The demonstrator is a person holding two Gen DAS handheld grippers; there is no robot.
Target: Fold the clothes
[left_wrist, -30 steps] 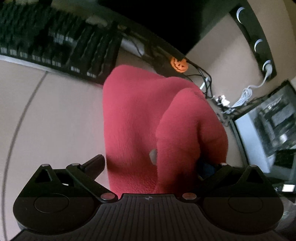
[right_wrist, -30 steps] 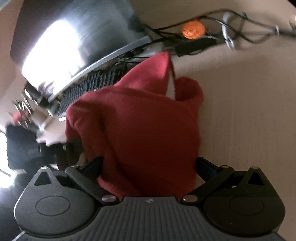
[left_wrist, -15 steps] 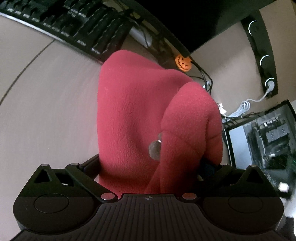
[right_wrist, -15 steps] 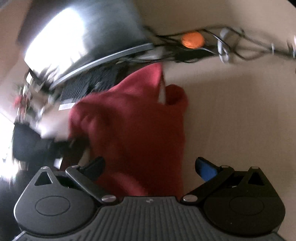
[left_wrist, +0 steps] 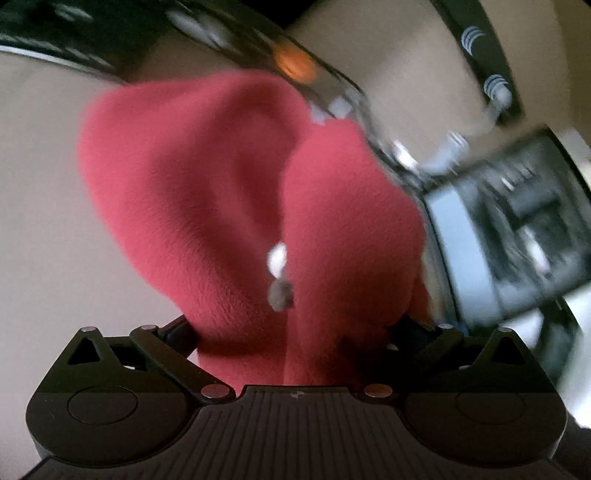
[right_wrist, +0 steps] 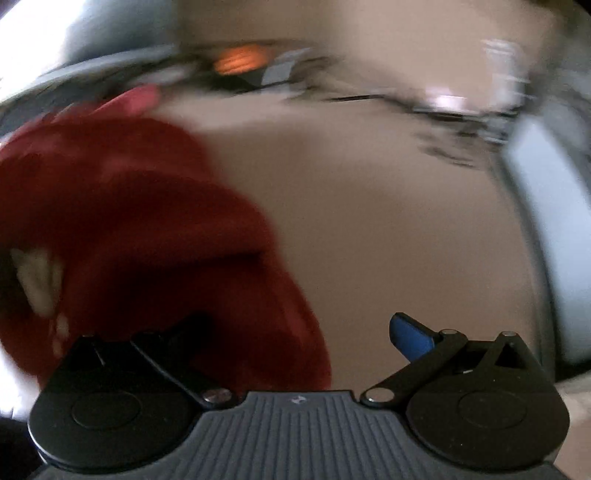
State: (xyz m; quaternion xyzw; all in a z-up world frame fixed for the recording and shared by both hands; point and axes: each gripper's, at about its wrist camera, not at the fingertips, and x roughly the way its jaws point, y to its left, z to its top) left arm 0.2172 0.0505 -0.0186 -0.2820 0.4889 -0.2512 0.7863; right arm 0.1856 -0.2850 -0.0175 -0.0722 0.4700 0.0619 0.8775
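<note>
A red fleece garment point(left_wrist: 229, 192) with a small white and grey toggle point(left_wrist: 279, 273) fills the middle of the left wrist view, bunched and raised off the beige table point(left_wrist: 40, 206). My left gripper point(left_wrist: 291, 328) has its fingers spread wide with the fleece between them; the fingertips are hidden by cloth. In the right wrist view the garment point(right_wrist: 140, 236) lies to the left, blurred. My right gripper point(right_wrist: 299, 328) is open; its blue-tipped right finger point(right_wrist: 410, 336) is clear of the cloth, its left finger is against the fleece.
A black keyboard point(left_wrist: 55, 40) lies at the far left. An orange pumpkin ornament point(left_wrist: 295, 66) and cables sit behind the garment. A computer case point(left_wrist: 517, 236) stands at the right. A monitor point(right_wrist: 92, 33) is at the back.
My right gripper has swung right and off the garment, which now sits left of it. My left gripper has stayed around the fleece as the view shifted. Both views are motion blurred.
</note>
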